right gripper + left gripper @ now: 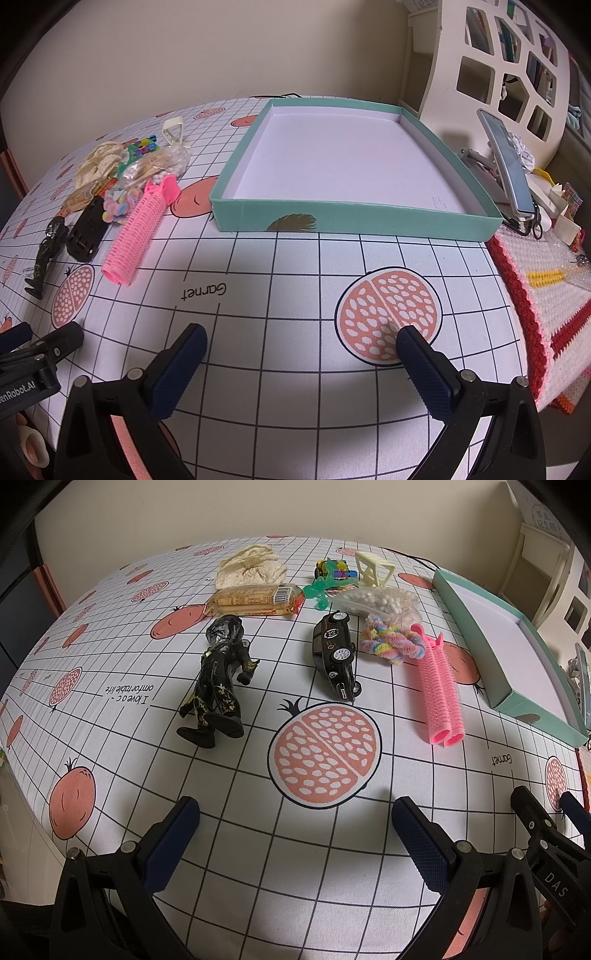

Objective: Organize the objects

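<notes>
1. Both sets of tongs hang spread wide with nothing in them: left tongs and right tongs low over the near edge of the tabletop, nothing picked up yet.
2. The landmark is the teal tray, white inside and bare. This looks like the opening step, sorting not begun.
3. Left of the tray lies the clutter: pink hair rollers nearest it, then a pastel scrunchie, a black toy car on its side, and furthest left a black action figure lying flat.
4. Beyond those, further from the tongs: a bag of white beads, a snack packet, a cream hair claw.
5. Next move, I'd judge: reach for the rollers, nearest the tray, grip across the pair, lift over the tray wall.
6. Surface is a gridded cloth with pomegranate prints; plain wall behind, a white shelf unit right of the tray.
</notes>
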The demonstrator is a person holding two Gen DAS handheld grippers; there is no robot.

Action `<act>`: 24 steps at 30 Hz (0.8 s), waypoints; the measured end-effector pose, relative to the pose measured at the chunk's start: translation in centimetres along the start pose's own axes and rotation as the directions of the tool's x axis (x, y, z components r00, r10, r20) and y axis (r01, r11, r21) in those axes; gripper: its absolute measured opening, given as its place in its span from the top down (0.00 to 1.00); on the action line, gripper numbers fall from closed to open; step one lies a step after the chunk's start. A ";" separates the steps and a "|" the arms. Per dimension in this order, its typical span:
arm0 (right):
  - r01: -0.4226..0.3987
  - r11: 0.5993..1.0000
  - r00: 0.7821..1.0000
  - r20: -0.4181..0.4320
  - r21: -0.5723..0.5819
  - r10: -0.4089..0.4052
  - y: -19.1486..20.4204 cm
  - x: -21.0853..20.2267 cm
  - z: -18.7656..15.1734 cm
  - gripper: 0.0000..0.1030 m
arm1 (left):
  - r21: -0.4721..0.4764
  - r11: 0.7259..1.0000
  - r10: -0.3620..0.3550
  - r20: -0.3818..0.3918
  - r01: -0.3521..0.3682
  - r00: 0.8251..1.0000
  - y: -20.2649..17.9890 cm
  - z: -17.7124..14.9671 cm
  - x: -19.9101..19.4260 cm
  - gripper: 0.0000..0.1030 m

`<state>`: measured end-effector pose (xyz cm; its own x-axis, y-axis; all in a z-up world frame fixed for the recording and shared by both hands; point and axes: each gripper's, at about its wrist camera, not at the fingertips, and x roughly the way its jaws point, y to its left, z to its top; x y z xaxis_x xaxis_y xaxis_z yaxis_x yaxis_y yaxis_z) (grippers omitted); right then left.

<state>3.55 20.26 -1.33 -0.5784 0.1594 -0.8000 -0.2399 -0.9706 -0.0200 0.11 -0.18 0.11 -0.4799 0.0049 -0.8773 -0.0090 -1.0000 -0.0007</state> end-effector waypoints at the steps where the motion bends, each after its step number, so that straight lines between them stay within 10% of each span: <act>1: 0.000 1.000 1.000 -0.001 0.000 0.000 0.0 0.0 0.0 0.00 | 0.000 1.000 0.000 0.000 0.000 1.000 0.0 0.0 0.0 0.00; 24: -0.072 0.997 0.997 0.015 -0.025 0.072 1.2 -1.3 1.9 0.00 | -0.084 0.995 -0.055 0.022 0.056 0.998 1.8 1.6 -1.4 0.00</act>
<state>2.52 19.20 0.87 -0.6057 0.0918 -0.7904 -0.1781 -0.9838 0.0222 -0.58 -1.96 2.12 -0.4980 0.0598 -0.8651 0.0377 -0.9952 -0.0906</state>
